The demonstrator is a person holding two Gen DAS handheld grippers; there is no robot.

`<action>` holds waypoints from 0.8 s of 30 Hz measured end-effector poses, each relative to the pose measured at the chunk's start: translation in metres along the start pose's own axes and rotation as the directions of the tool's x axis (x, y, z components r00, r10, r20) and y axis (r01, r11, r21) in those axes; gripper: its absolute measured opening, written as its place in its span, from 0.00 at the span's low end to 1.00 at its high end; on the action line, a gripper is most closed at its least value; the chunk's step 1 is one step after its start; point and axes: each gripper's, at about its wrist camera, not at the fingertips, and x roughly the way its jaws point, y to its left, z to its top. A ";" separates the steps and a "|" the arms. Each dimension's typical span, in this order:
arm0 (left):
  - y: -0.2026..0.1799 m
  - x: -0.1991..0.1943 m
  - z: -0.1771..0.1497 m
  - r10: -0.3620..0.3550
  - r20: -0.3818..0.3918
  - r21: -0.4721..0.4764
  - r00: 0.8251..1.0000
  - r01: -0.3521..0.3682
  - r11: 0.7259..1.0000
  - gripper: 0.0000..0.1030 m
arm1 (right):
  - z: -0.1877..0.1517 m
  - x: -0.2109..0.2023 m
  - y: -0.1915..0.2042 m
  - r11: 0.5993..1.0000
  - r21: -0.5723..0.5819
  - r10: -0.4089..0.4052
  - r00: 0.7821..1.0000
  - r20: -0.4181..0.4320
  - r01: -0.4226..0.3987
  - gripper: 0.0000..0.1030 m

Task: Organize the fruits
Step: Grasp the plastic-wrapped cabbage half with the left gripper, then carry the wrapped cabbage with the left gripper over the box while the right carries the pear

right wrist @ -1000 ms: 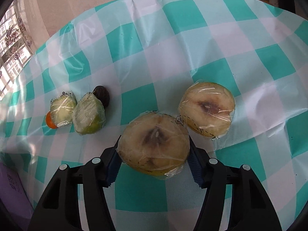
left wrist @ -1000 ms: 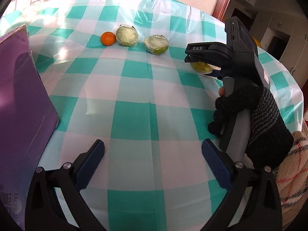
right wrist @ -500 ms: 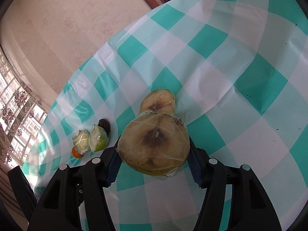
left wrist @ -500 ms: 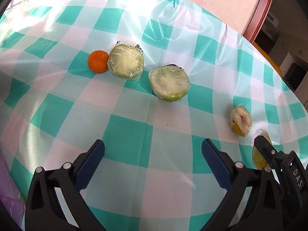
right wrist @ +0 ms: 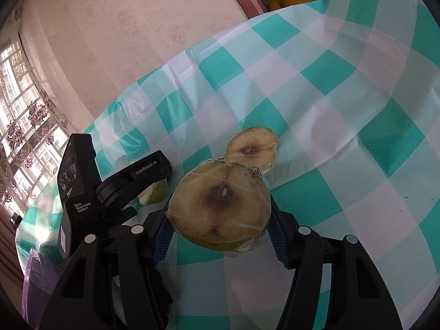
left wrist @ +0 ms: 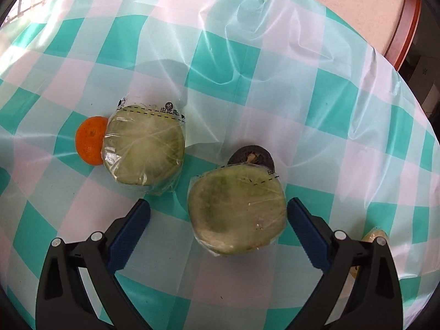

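Observation:
My left gripper stands around a plastic-wrapped green fruit half lying cut side up on the checked tablecloth. Its jaws are closing; the right pad is at the fruit's edge and the left pad is still apart from it. A second wrapped green half lies to the left, touching an orange. A dark round fruit sits just behind. My right gripper is shut on a wrapped brown-cored fruit half, held above the cloth. A matching half lies on the table beyond it.
The left gripper's black body fills the left of the right wrist view. A purple box stands at the lower left there. The table's rim runs close behind the fruits, with a pink wall and a wooden door frame beyond.
The left gripper has travelled forward across the table to the green halves, and one half now lies between its narrowing jaws. The right gripper keeps its fruit half; the left gripper has come into its view.

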 end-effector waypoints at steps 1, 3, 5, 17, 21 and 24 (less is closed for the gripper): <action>-0.002 -0.001 0.000 -0.002 0.005 0.016 1.000 0.002 1.000 0.82 | 0.000 0.000 0.000 1.000 0.002 -0.002 1.000 0.000 0.002 0.58; -0.009 -0.002 -0.001 -0.062 0.003 0.061 0.998 0.062 0.996 0.59 | 0.000 0.001 -0.001 1.000 0.005 -0.001 1.000 0.000 0.001 0.58; -0.013 -0.008 -0.004 -0.077 0.016 0.071 0.997 0.075 0.995 0.59 | 0.000 0.001 -0.002 1.000 0.007 0.001 1.000 -0.001 -0.001 0.58; 0.021 -0.072 -0.057 -0.178 0.055 0.021 0.982 0.177 0.984 0.59 | 0.000 0.003 -0.006 1.000 0.023 -0.001 1.000 -0.029 0.001 0.58; 0.042 -0.090 -0.077 -0.205 0.053 -0.011 0.977 0.205 0.979 0.59 | -0.004 -0.003 -0.010 0.999 0.044 0.010 0.999 -0.037 -0.009 0.58; 0.063 -0.110 -0.105 -0.207 0.049 -0.010 0.977 0.208 0.978 0.59 | -0.010 -0.007 -0.007 1.000 0.031 0.008 0.999 -0.051 -0.007 0.58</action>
